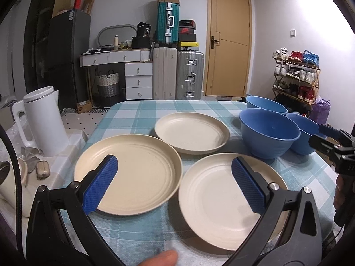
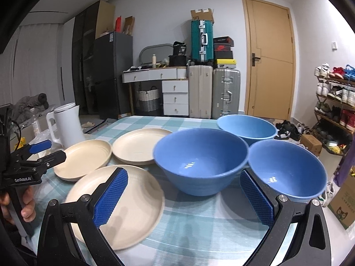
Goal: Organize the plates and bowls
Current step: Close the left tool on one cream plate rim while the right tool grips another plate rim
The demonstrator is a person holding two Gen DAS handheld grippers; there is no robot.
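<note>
Three cream plates lie flat on the checked tablecloth (image 1: 137, 110): a left plate (image 1: 142, 175), a far plate (image 1: 192, 132) and a near right plate (image 1: 213, 199). Three blue bowls stand at the right: a middle bowl (image 2: 199, 159), a far bowl (image 2: 246, 126) and a right bowl (image 2: 288, 168). My left gripper (image 1: 175, 170) is open above the gap between the two near plates, holding nothing. My right gripper (image 2: 184, 181) is open just in front of the middle bowl, empty too. Each gripper shows at the edge of the other view, the right gripper (image 1: 328, 137) and the left gripper (image 2: 44, 150).
A white kettle (image 1: 42, 119) and small items stand on a side surface left of the table. Behind the table are suitcases (image 1: 177, 75), a drawer unit, a door and a shoe rack (image 1: 295, 75). A cardboard box (image 2: 344, 201) sits by the table's right edge.
</note>
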